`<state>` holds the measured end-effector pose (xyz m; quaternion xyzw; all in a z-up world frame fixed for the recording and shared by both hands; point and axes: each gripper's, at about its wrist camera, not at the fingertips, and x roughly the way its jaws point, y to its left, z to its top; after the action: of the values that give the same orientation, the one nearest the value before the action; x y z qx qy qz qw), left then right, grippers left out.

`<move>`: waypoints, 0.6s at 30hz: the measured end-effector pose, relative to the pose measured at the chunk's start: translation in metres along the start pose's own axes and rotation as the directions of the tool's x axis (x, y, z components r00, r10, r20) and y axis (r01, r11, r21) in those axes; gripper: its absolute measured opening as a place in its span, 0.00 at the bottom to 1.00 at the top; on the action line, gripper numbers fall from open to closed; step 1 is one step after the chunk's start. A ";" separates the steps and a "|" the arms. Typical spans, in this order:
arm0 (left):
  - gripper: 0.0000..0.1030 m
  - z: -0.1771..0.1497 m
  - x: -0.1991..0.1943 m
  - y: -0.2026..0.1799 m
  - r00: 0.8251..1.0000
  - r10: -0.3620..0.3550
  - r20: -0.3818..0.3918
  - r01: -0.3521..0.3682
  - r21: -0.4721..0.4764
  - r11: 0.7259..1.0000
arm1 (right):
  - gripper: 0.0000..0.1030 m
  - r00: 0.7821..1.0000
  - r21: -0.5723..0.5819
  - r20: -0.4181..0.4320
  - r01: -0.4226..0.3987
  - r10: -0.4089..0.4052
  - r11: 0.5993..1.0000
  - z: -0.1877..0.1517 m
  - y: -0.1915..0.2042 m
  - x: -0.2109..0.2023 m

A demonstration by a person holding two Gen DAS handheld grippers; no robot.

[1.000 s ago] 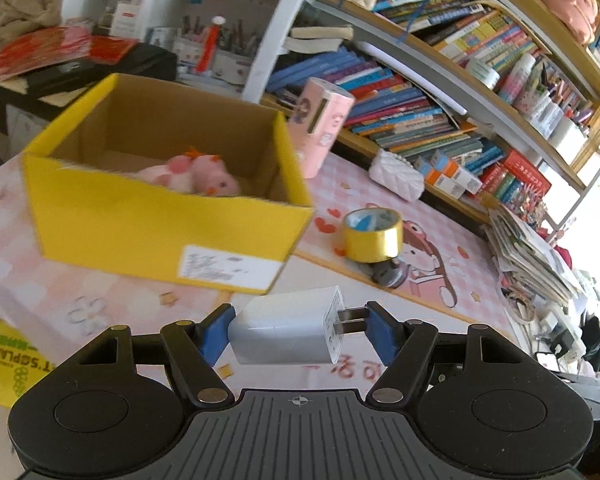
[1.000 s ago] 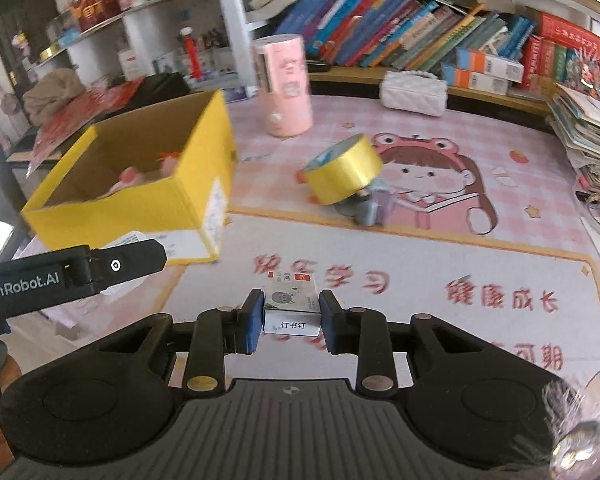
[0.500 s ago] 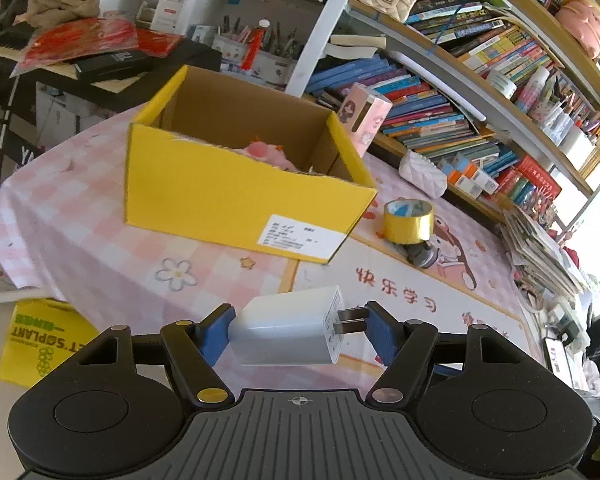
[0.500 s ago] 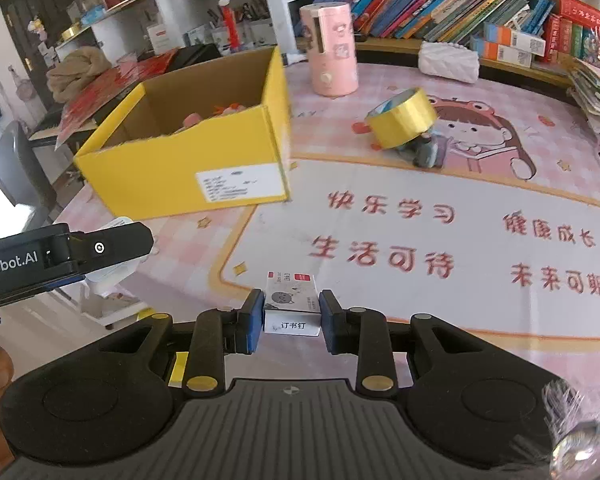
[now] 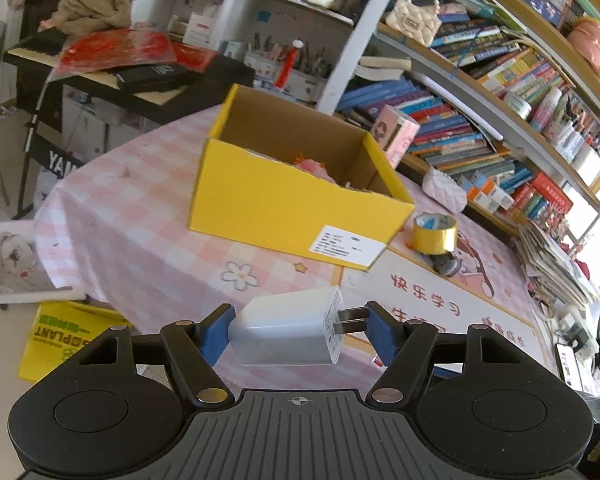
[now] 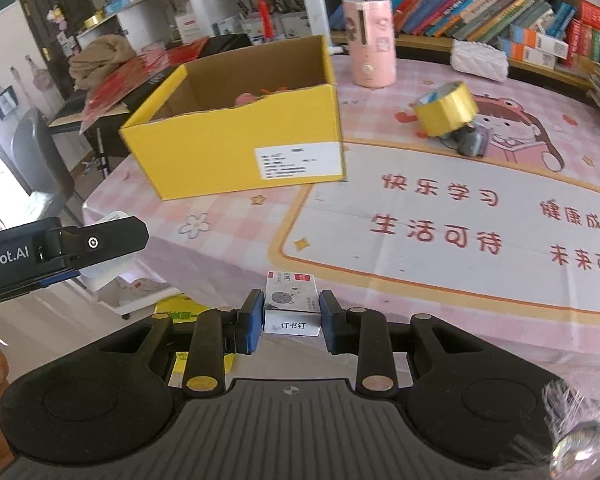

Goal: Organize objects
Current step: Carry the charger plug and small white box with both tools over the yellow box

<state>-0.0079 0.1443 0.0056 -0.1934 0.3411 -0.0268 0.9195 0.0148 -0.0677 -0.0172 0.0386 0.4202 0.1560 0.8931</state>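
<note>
The white USB charger (image 5: 290, 332) sits crosswise in the left gripper (image 5: 298, 334), one blue pad against its flat end and the other against the tips of its two prongs. The small box of staples (image 6: 291, 311) is pinched by its short sides in the right gripper (image 6: 291, 322), whose jaws are nearly closed on it. Both are carried in the air near the table's edge, well short of the yellow cardboard box (image 5: 296, 200), which stands open-topped on the pink checked tablecloth (image 5: 140, 208) with a pink plush toy (image 5: 314, 168) already inside.

The step in hand looks like delivery of both items into that box. To do it well, each gripper should pass over the near wall before it lets go, so nothing clips the rim. The charger's hold on its prongs looks slippery, so a level, unhurried carry would suit it; release should come low inside the box, clear of the toy.

Against the frames from a second ago, both grips are unchanged, but the box now appears smaller and farther off in both views, with more tablecloth, floor and shelving in sight. The roll of gold tape (image 6: 446, 109) on the printed mat has receded likewise.
</note>
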 end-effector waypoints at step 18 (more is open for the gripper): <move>0.68 0.007 -0.022 0.028 0.998 0.023 0.062 -0.021 -0.033 0.999 | 0.27 1.000 -0.077 0.012 -0.025 0.026 0.997 0.005 0.042 0.002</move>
<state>-0.0226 0.1766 0.0142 -0.2049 0.3148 -0.0052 0.9267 0.0095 -0.0266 -0.0074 0.0106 0.4077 0.1833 0.8945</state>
